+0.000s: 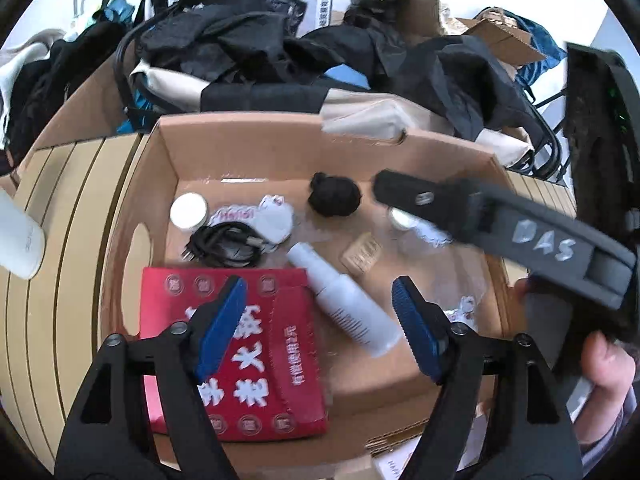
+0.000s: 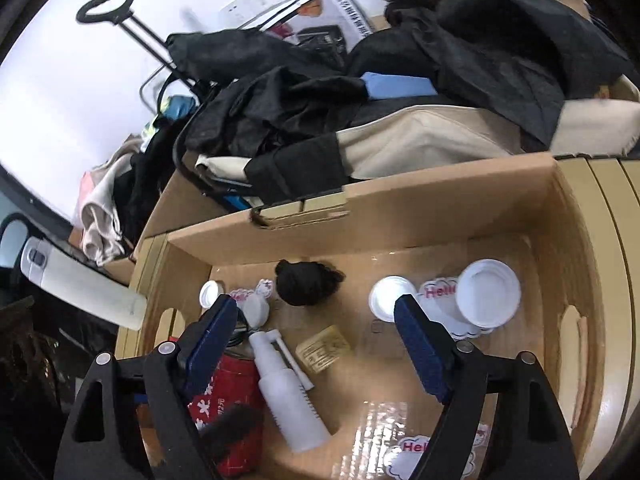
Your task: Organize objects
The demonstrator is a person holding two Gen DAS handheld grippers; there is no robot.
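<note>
Both grippers are over the open cardboard box (image 1: 168, 160) on the slatted desk (image 1: 60, 240), and both are released, nothing between the pads. The left gripper (image 1: 320, 326) hangs with its blue pads spread wide above the near end of the box: its left pad sits over the red packet (image 1: 256, 360) with white Chinese characters, its right pad just past the base of the white spray bottle (image 1: 344, 304), which lies on its side on the box floor.

The right gripper (image 2: 316, 346) is splayed too, and in its own view the same spray bottle lies between the fingers without either pad touching it. From the left wrist camera you can see the right gripper's black body crossing the box's right side, blurred, with a hand (image 1: 608, 368) on its handle.

Here's what's lying in the box. A coiled black cable (image 1: 224, 246) sits just beyond the red packet. A small white round cap (image 1: 188, 210) rests near the far left corner, and a sticker sheet printed with a cartoon cat (image 1: 272, 216) is beside it. A black balled-up bundle (image 1: 334, 198) lies near the back wall, a small tan tag (image 1: 362, 258) in the middle. On the right side, two white round lids (image 2: 488, 294) rest on another sticker sheet.

Outside the box, a white flask (image 2: 84, 282) lies at its left, and black clothing (image 1: 248, 52) is heaped behind it.
</note>
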